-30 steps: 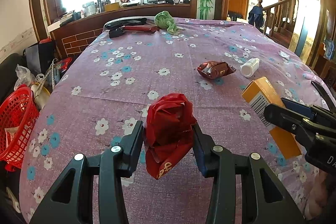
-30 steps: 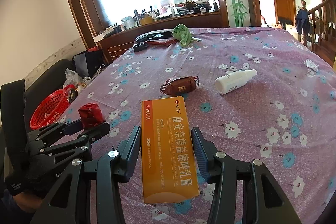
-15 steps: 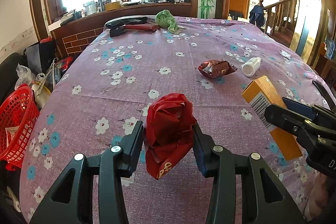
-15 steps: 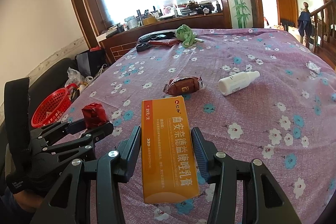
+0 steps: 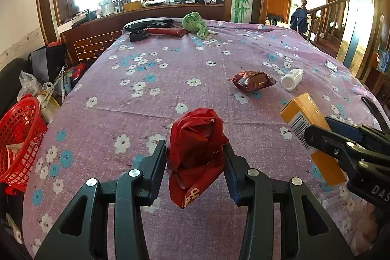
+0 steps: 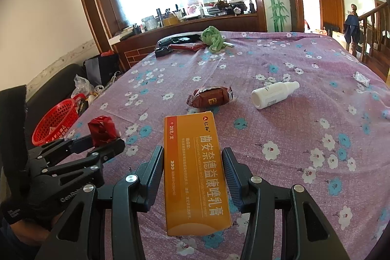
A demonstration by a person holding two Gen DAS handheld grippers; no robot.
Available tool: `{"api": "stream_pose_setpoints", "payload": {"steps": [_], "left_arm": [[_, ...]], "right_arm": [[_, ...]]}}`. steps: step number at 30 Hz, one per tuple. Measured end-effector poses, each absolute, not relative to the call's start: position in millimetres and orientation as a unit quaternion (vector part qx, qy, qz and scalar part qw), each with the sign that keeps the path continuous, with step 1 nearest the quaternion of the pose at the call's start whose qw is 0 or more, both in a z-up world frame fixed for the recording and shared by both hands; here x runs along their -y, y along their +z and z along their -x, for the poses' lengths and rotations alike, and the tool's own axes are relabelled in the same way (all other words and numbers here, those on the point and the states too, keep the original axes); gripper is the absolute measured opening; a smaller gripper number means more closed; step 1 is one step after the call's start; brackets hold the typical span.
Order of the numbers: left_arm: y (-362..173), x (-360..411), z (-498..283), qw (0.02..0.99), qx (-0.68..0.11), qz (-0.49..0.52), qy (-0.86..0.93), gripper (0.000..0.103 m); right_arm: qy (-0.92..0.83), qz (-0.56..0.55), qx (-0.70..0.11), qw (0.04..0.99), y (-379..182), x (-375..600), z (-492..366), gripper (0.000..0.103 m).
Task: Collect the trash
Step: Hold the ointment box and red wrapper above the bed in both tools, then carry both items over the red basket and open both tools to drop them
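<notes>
Left gripper [image 5: 195, 157]: fingers clamped on a crumpled red wrapper [image 5: 196, 152], held above the table's near left part.
Right gripper [image 6: 192, 169]: fingers pressed against the long sides of an orange box [image 6: 195, 174].
Table [image 5: 170, 70]: brown snack packet [image 5: 253, 81] and white bottle [image 5: 291, 79] lay near the right edge.
Red basket [image 5: 18, 138]: stood off the left edge.

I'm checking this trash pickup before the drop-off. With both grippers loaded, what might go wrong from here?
1. The left gripper pinches only crumpled foil of the red wrapper; it may slip out before reaching the red basket beside the table.
2. The right gripper grips the orange box by its narrow sides with both ends sticking out, so it may pivot or slide.
</notes>
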State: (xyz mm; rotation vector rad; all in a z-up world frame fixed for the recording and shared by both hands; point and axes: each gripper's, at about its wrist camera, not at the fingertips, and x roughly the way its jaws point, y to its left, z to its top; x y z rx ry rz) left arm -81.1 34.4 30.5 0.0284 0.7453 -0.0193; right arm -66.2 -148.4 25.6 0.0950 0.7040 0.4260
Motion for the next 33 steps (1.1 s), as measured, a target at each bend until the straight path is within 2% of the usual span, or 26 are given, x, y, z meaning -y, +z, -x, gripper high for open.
{"api": "stream_pose_setpoints", "payload": {"steps": [18,33], "left_arm": [[72.7,-110.0,105.7,0.946,-0.319,0.033,0.043,0.043],[102.8,-270.9,130.9,0.937,-0.290,0.117,0.157,0.043]], "right_arm": [[0.277,-0.038,-0.357,0.891,59.4,88.2,67.5,0.052],[0.402,-0.030,-0.372,0.836,106.4,-52.1,36.9,0.052]]}}
